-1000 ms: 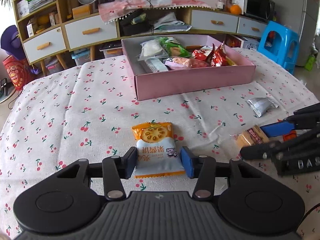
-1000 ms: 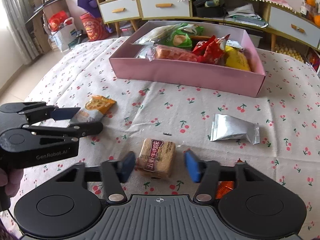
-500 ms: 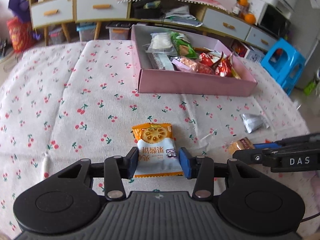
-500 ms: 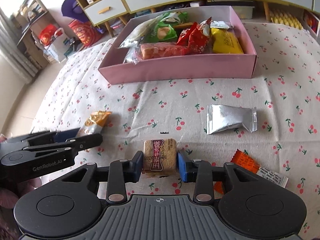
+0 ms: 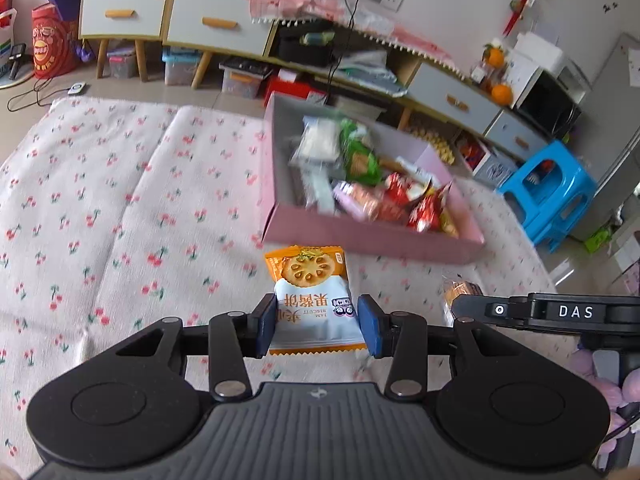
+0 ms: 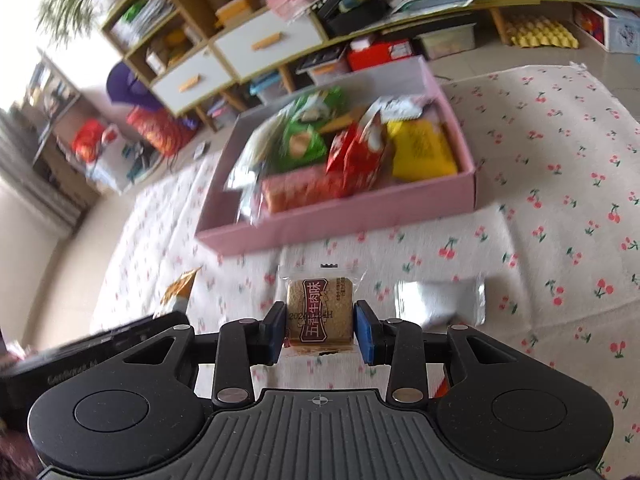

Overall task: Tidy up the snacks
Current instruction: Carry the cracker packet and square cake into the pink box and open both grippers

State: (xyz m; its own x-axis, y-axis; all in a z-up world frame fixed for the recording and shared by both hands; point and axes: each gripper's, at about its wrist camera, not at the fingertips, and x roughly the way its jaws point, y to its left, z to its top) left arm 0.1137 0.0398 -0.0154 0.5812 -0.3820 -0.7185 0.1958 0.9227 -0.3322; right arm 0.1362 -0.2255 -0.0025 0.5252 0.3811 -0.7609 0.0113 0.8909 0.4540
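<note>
The left gripper [image 5: 317,326] has its fingers closed on the sides of an orange-and-white jam biscuit packet [image 5: 310,300], held clear of the cherry-print desk [image 5: 120,216]. The right gripper [image 6: 321,331] has its fingers clamped on a brown beef-flavour cake packet [image 6: 320,312], likewise off the cloth. The pink box [image 6: 336,224], already crowded with snacks, lies ahead of both. A silver packet [image 6: 440,300] waits on the desk. Both wrappers are slick and pinched only at their lower edges, so a quick swing could let one slip. The two grippers travel close together and might collide over the box.
</note>
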